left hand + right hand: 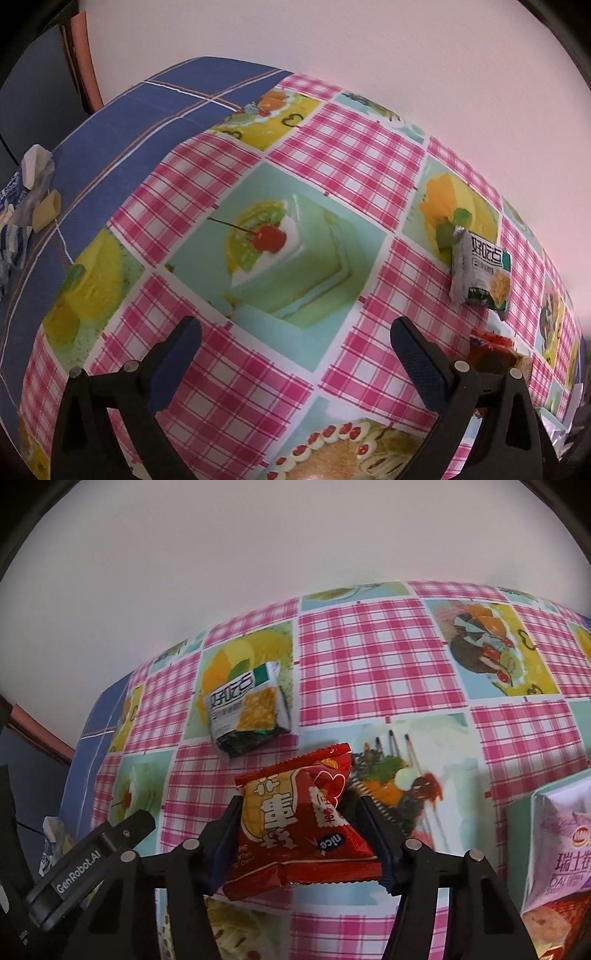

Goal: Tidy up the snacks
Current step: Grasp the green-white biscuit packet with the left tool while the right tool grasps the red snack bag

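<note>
Snacks lie scattered on the cloth (354, 155), a glossy pink-and-white check with printed cake squares, laid over a blue plaid sheet (122, 122). From my left wrist view, far left, I see crumpled white and blue wrappers (22, 206) on that blue sheet, wrinkled and limp, with a small yellow curl (47, 211) beside them. My left gripper (295, 350) hangs over a printed green cake slice, its black jaws spread wide with only cloth between them, the pads finely ribbed. To the right of it lies a green pack (480, 275), a flat silver-white pillow pouch with a crimped top edge and dark green base, resting flat on the cloth. Lower right, partly hidden behind my finger, is the red pack (493, 345). In the right wrist view my left gripper shows at the lower left edge as a black bar with white lettering. The green pack (247, 709) lies just beyond the red pack (303, 823), near but apart. My right gripper (299, 812) is clamped on the red pack: both pads press its sides, and the shiny foil buckles into creases between them, its crimped seams flaring above and below. At the far right sits a pale purple pack (561, 842), puffy, against a mint box edge (517, 834).
</note>
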{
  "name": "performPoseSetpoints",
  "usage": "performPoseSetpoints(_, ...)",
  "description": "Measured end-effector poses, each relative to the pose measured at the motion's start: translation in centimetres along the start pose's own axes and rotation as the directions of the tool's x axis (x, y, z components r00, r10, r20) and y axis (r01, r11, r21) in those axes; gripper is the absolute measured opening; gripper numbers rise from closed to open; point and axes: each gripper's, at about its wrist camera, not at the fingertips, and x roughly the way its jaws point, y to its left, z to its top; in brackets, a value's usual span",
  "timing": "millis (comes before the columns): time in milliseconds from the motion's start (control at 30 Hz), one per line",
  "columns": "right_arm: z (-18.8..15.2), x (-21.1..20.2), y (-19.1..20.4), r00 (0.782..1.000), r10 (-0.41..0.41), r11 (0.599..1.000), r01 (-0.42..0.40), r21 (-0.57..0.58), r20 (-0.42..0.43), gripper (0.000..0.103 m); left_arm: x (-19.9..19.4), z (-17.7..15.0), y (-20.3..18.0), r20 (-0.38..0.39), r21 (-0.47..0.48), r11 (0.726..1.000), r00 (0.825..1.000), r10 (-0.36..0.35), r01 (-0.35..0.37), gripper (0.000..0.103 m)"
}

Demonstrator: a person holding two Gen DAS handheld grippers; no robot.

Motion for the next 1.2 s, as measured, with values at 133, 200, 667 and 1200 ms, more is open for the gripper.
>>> performPoseSetpoints(133,0.5,-0.5,-1.3,1.000,-0.026,0.999,0.026,0.019,0.008,0.060,0.3,0.0,-0.1,-0.017,0.005,1.000,1.000,-0.019,0.019,0.102)
performPoseSetpoints(200,0.8,-0.7,-2.0,0.999,-0.030,0.999,0.030,0.032,0.014,0.059,0.3,0.0,-0.2,-0.020,0.000,1.000,0.999,-0.027,0.027,0.102)
performPoseSetpoints(667,3.3,-3.1,-6.0,0.995,-0.014,0.994,0.003,0.105,0.102,0.059,-0.1,0.2,-7.8,-0.001,0.157,0.982,0.994,-0.108,0.107,0.102)
performPoseSetpoints(1200,4.2,-4.3,-9.3,0.991,0.051,0.981,-0.074,0.182,0.124,0.059,2.5,2.9,-16.4,-0.079,0.234,0.956,0.984,-0.162,0.176,0.097)
